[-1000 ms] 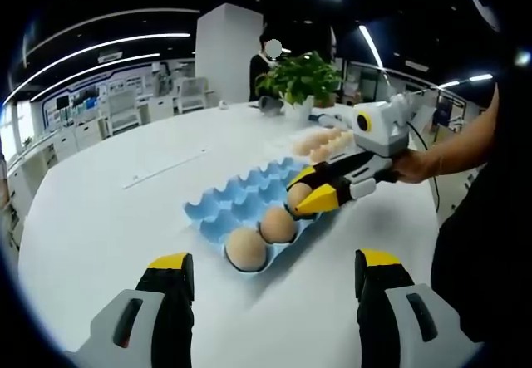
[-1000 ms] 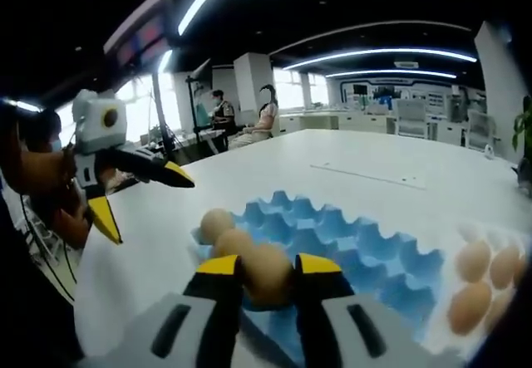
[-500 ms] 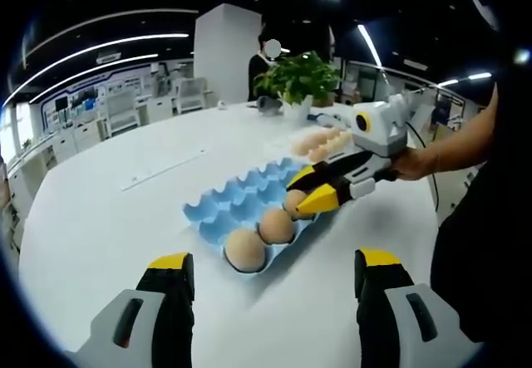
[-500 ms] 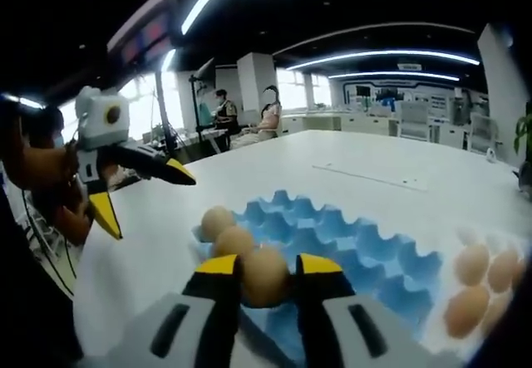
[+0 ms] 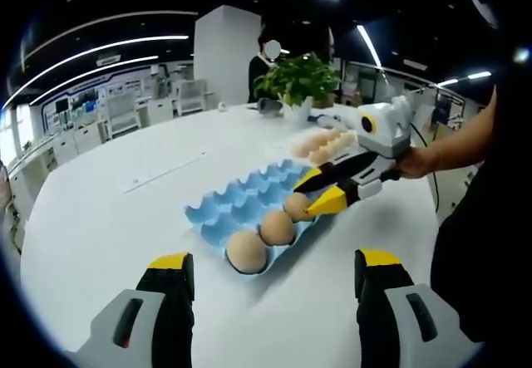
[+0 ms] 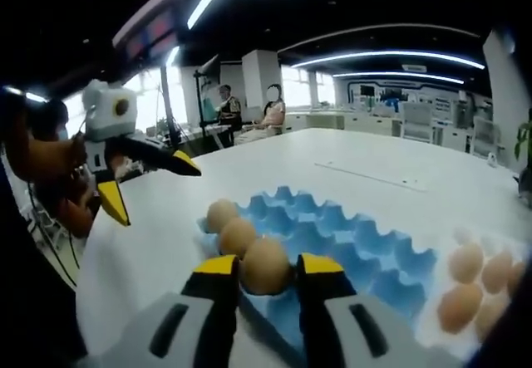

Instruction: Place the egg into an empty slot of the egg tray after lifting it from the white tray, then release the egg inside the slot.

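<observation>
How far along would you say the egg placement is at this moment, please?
Done: two eggs sit in the blue egg tray, and the third egg has left the white tray. In hand: the right gripper holds it between its jaws, low over the next slot in that row. Left: release it. The left gripper hangs open.

Ceiling strip lights (image 5: pixel 100 48) shine brightly against a dark ceiling; the white table (image 5: pixel 100 218) glares softly. Fisheye bending warps the edges, and the eggs (image 6: pixel 470 281) at the right gripper view's edge look perhaps slightly blurred.
</observation>
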A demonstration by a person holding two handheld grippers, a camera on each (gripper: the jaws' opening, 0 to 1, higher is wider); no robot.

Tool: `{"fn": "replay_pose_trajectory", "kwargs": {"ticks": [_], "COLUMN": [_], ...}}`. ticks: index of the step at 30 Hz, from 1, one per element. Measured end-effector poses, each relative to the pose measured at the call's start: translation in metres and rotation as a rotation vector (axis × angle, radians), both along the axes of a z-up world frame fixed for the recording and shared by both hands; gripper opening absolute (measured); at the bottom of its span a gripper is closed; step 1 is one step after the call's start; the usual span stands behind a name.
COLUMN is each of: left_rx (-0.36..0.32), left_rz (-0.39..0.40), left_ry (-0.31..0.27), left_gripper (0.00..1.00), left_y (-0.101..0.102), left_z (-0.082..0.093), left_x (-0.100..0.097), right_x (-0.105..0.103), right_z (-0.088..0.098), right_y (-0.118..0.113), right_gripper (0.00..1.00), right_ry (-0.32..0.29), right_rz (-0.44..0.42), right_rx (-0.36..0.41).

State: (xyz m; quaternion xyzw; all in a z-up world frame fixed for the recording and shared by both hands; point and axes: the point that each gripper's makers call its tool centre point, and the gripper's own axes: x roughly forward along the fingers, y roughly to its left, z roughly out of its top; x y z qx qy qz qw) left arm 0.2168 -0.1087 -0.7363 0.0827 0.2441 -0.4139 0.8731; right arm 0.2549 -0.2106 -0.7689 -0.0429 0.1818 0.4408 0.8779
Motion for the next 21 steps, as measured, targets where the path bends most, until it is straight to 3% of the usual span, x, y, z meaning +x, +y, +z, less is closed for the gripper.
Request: {"fn": "replay_pose_trajectory", "kwargs": {"ticks": [14, 21], "left_rx": [-0.003, -0.001], "left_rz": [0.000, 0.001], "left_ry": [-0.006, -0.004], "left_gripper": [0.80, 0.81], "left_y": [-0.003, -0.002], "left_z": [0.002, 0.002], "left_x": [-0.001, 0.000], "right_x": [-0.014, -0.014], "right_z": [-0.007, 0.005], "right_y": [-0.020, -0.037], "right_gripper": [0.27, 0.26], "right_ry": [0.016, -0.002], "right_rz": [-0.005, -0.061], "right_rx": [-0.020, 0.011]}}
